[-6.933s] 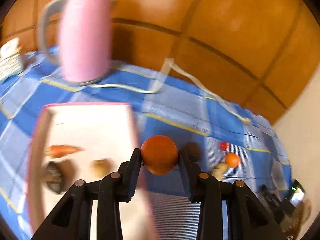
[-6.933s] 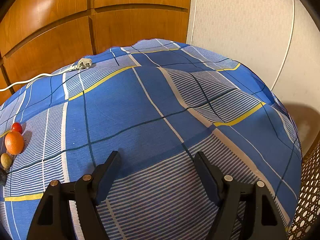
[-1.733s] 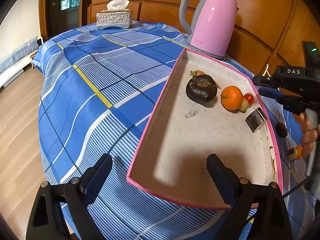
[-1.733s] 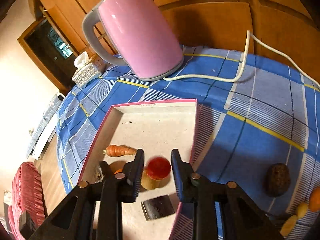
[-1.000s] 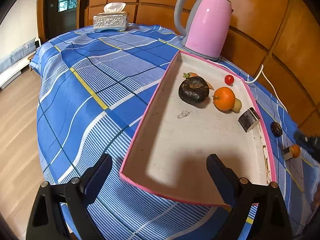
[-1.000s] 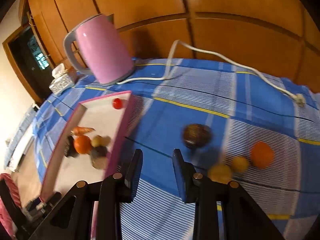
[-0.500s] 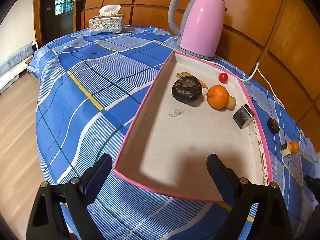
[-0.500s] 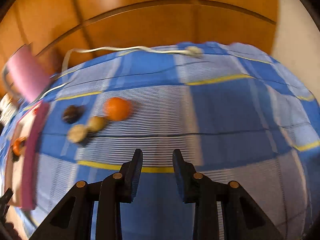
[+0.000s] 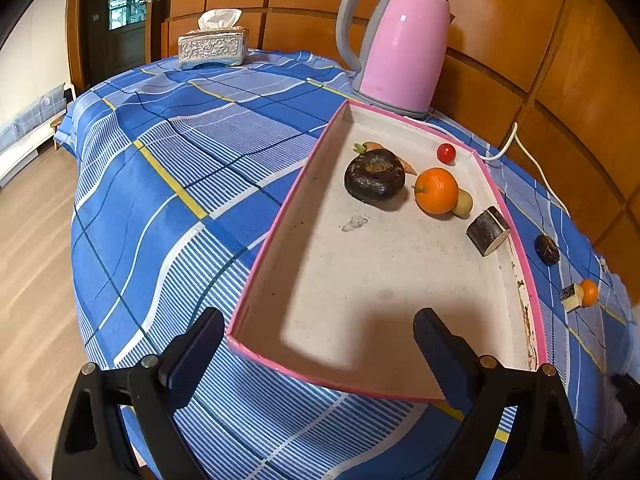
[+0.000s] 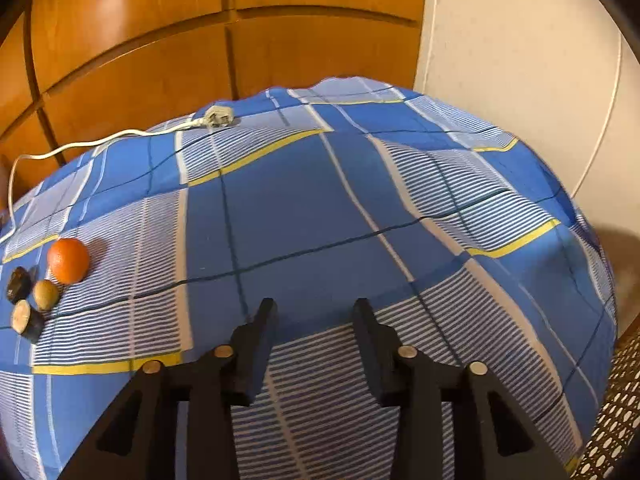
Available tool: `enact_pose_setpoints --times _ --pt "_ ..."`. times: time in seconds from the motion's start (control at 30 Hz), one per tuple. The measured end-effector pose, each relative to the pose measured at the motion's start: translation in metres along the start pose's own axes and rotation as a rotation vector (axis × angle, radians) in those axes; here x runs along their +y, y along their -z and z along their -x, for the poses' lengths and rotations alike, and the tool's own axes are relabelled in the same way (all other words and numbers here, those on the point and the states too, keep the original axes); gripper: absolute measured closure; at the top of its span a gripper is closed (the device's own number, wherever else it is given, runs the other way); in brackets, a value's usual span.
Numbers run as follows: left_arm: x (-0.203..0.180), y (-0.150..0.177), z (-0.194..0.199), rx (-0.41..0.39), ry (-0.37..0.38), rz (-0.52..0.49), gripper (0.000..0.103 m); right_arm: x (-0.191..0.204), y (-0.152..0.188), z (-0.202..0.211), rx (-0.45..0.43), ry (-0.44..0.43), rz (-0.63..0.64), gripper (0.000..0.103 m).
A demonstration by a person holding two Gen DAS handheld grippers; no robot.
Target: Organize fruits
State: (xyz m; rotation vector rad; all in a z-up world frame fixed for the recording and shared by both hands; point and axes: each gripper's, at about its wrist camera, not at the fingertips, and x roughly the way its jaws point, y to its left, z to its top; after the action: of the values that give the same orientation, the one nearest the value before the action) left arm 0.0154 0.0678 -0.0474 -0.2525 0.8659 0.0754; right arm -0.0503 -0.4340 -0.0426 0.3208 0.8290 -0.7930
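Since a moment ago: right hand-held gripper (image 10: 314, 320) swung away from the tray (image 9: 280, 220), cherry tomato (image 9: 445, 153) dropped off inside near the far rim. Now hovering above bare blue checked cloth, fingers slightly parted, pinching nothing. Left hand-held gripper (image 9: 316, 344) spread wide and empty, poised over the tray's near edge, probably parked clear of the other's work. Gathered in the tray: big orange (image 9: 436, 190), dark round fruit (image 9: 375, 174), carrot (image 9: 374, 146), a cut dark piece (image 9: 488, 230). Left out on the surface (image 10: 300, 208), clustered well to the right gripper's left: small orange (image 10: 68, 260), brown fruit (image 10: 45, 294), two dark pieces. Likely next: reach over for that cluster.
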Motion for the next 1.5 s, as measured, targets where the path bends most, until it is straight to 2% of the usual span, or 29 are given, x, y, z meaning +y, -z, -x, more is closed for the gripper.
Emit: enact_pose_setpoints --times 0.33,0.83,1.0,1.1,1.3,1.5 --pt "-0.002 -0.003 0.011 -0.035 0.014 -0.009 0.007 0.001 0.007 0.001 -0.034 0.011 0.003 0.058" --pt "-0.011 -0.01 0.021 -0.052 0.015 -0.035 0.007 0.002 0.006 0.0 -0.032 0.009 0.002 0.058" --pt "-0.016 -0.014 0.022 -0.052 0.009 -0.032 0.004 0.001 0.006 0.0 -0.033 0.005 -0.001 0.058" --pt "-0.016 -0.019 0.028 -0.084 0.003 -0.038 0.004 0.0 0.006 0.0 -0.033 0.002 -0.003 0.058" --pt "-0.014 -0.024 0.025 -0.057 -0.002 -0.011 0.004 0.001 0.006 0.0 -0.034 0.002 -0.001 0.057" --pt "-0.026 -0.022 0.027 -0.066 -0.006 -0.04 0.004 0.0 0.005 -0.001 -0.034 -0.005 -0.008 0.056"
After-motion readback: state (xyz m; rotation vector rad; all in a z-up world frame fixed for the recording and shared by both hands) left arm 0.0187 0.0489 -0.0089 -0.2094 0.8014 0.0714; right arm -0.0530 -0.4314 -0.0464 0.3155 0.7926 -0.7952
